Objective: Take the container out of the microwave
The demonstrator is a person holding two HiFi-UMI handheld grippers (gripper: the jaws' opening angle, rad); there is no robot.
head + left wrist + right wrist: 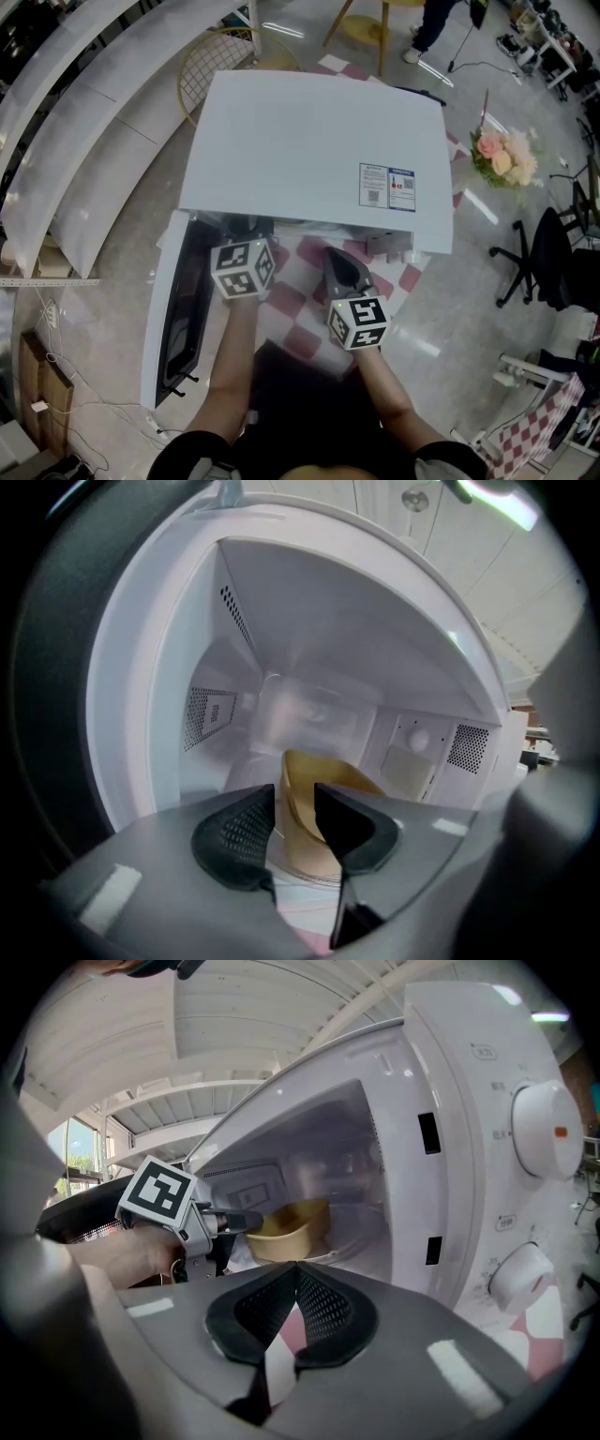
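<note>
**Reporter:** Where is the container?

**Photographer:** The yellow container [291, 1232] sits inside the open white microwave [309, 141], near the centre of the right gripper view. The door [173, 319] hangs swung out at the lower left of the head view.

**Reporter:** And the grippers?

**Photographer:** The left gripper [294, 791] reaches into the cavity with its jaws spread wide. The container's near wall stands between them, but the pads look clear of it, so there is no grip yet. The right gripper [296, 1267] hovers outside the opening, jaws closed tip to tip on nothing.

**Reporter:** What would make this step go well?

**Photographer:** As I judge it, the left gripper should go slightly deeper, so one pad sits inside the wall and one outside, below the rim. Then it should close firmly. A thin wall pinched at its very edge could slip or tip the container. After that, lift just off the cavity floor and draw straight out, level and clear of the door frame.
</note>
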